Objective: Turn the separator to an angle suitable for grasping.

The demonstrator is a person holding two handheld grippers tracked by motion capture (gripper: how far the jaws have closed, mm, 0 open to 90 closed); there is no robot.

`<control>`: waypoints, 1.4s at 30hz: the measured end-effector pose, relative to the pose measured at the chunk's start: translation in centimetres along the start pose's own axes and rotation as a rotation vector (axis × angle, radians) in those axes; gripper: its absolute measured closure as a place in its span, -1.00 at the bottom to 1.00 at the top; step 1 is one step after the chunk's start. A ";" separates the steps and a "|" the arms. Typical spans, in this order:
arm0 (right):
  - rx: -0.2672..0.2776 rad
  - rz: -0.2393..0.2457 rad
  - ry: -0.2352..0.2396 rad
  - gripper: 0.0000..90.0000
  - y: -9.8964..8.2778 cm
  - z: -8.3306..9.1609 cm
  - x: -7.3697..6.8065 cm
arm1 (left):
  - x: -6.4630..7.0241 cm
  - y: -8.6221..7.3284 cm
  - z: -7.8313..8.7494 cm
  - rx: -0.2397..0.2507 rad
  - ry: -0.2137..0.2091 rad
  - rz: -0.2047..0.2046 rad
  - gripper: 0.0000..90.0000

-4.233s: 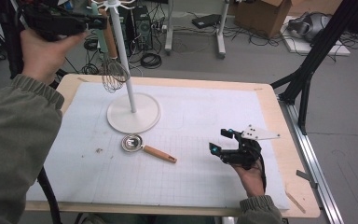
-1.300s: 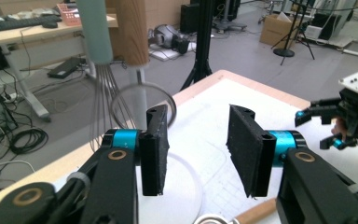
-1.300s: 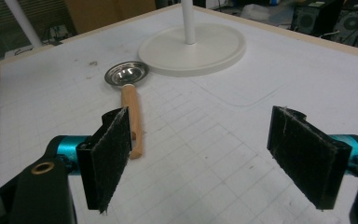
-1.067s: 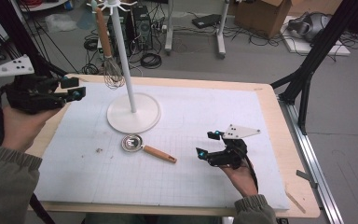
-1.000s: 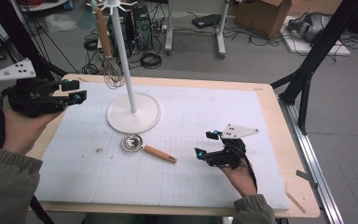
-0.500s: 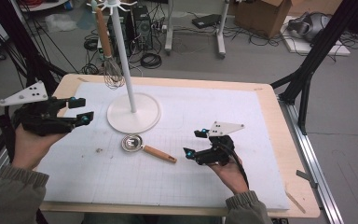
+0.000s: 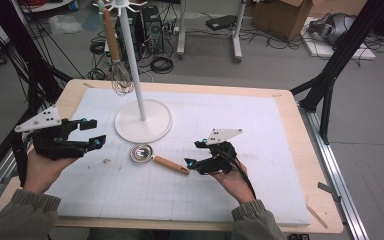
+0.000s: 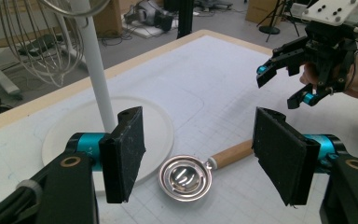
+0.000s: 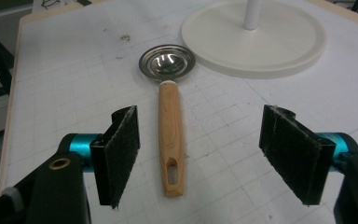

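Now your L gripper (image 7: 91,134) sits lower than a sec ago, jaws opening w/ nothing between, while your R gripper (image 7: 196,154), spread but narrowing, is nearer the spoon (image 7: 160,158) lying by the stand base (image 7: 143,120).

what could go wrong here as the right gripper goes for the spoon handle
1. The measuring spoon lies flat on the mat, so the right gripper, whose jaws have just been closing and stand apart around the wooden handle, could scrape the mat or push the spoon away.
2. The left gripper, jaws just opening, faces the spoon's bowl; both grippers could collide.
3. The stand base is close; a slid spoon could knock it.
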State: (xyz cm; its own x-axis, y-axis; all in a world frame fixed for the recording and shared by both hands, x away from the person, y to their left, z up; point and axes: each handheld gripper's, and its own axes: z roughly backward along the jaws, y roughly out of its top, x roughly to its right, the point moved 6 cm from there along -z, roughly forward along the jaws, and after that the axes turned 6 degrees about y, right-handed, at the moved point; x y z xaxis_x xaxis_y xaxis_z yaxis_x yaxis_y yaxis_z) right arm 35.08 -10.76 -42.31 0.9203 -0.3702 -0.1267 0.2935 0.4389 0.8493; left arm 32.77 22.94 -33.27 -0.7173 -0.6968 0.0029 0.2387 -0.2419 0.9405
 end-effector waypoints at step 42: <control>-0.189 0.000 0.094 0.22 -1.8 -5.6 -0.1 | 1.2 -4.9 -2.7 -0.078 -0.059 -0.029 -0.29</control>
State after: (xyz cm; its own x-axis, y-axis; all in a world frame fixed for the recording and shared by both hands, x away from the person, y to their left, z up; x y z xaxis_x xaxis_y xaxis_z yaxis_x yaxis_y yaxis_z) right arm 35.93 -6.98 -46.74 0.9378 -0.2963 -0.1810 0.3285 0.5883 0.7389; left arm 32.49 21.51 -38.82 -0.7615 -0.6481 -0.0020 0.2655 -0.3147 0.9113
